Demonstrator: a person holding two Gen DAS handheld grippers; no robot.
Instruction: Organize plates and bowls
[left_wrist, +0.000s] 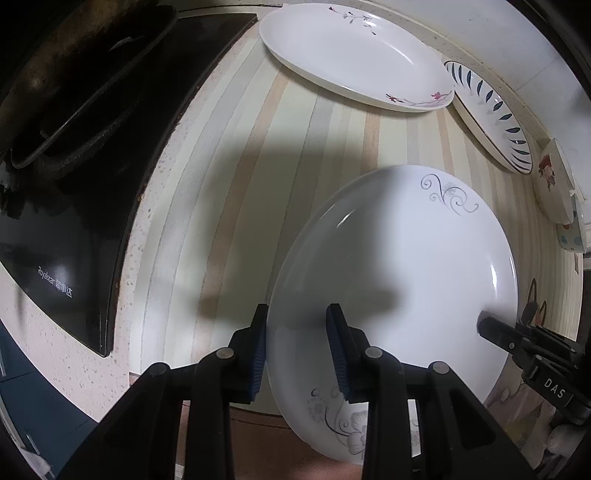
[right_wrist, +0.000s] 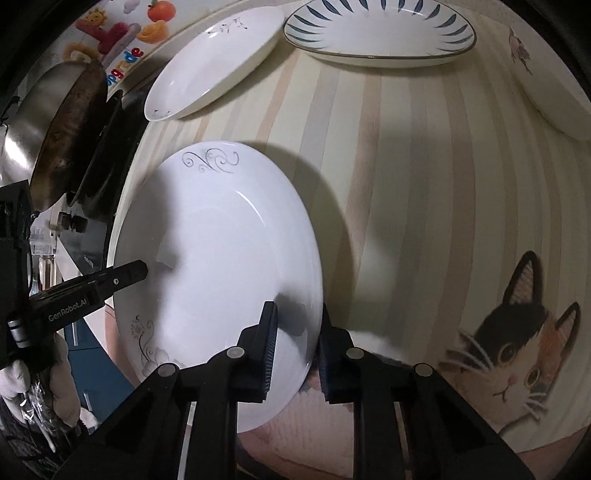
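Observation:
A large white oval plate (left_wrist: 406, 258) (right_wrist: 221, 240) with grey scroll flowers lies on the striped mat (left_wrist: 240, 184), and both grippers hold it. My left gripper (left_wrist: 297, 310) pinches the plate's left rim, one pad outside the edge and one on the inner face. It shows in the right wrist view as a black finger (right_wrist: 140, 267) at that rim. My right gripper (right_wrist: 298, 306) is shut on the opposite rim in the same way, and its finger (left_wrist: 487, 321) reaches in from the right in the left wrist view.
Along the back lie a white oval plate with red flowers (left_wrist: 351, 55) (right_wrist: 214, 62), a blue-leaf plate (left_wrist: 491, 110) (right_wrist: 376, 33) and a small flowered plate (left_wrist: 554, 181) (right_wrist: 554, 99). A black cooktop (left_wrist: 74, 240) with a dark wok (left_wrist: 74, 74) (right_wrist: 66, 129) borders the left.

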